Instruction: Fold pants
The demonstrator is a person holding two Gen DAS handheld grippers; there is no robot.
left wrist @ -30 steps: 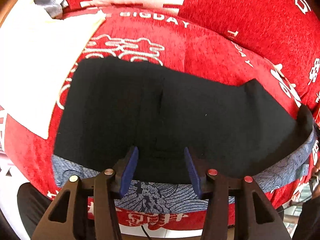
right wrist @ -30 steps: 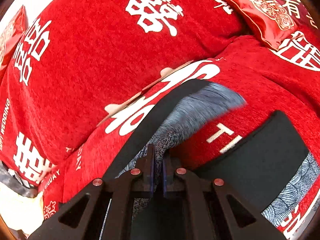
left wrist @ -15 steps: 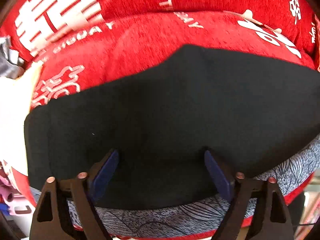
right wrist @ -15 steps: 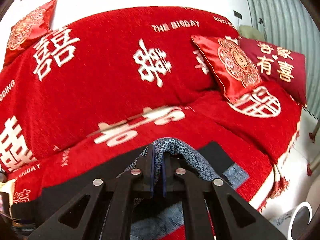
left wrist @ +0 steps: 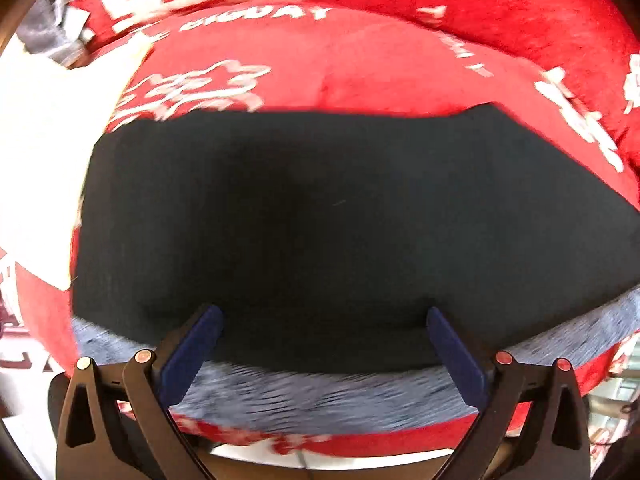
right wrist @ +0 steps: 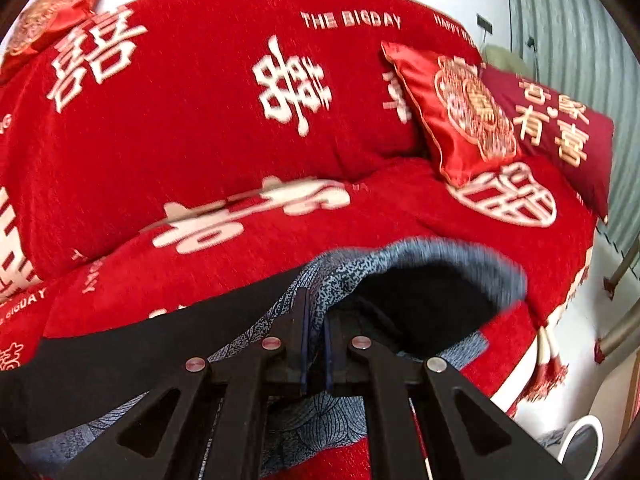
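Observation:
The pants (left wrist: 320,216) lie spread on the red sofa seat, black on top with a blue-grey patterned layer (left wrist: 320,392) along the near edge. My left gripper (left wrist: 322,340) is wide open and empty, hovering just above the near part of the black cloth. In the right wrist view the pants (right wrist: 120,344) run off to the left. My right gripper (right wrist: 314,344) is shut on the patterned edge of the pants (right wrist: 336,280) and holds it lifted, so the cloth arches over to the right.
The red sofa cover (right wrist: 200,120) with white characters covers seat and backrest. Two red cushions (right wrist: 460,112) lean at the right end. A white sheet (left wrist: 52,140) and a grey item (left wrist: 48,32) lie at the left. Sofa tassels (right wrist: 548,372) hang over the right edge.
My left gripper has opened wider and swung back left over the black cloth. My right gripper has stayed shut on the patterned edge, lifting it high and carrying it across the sofa.

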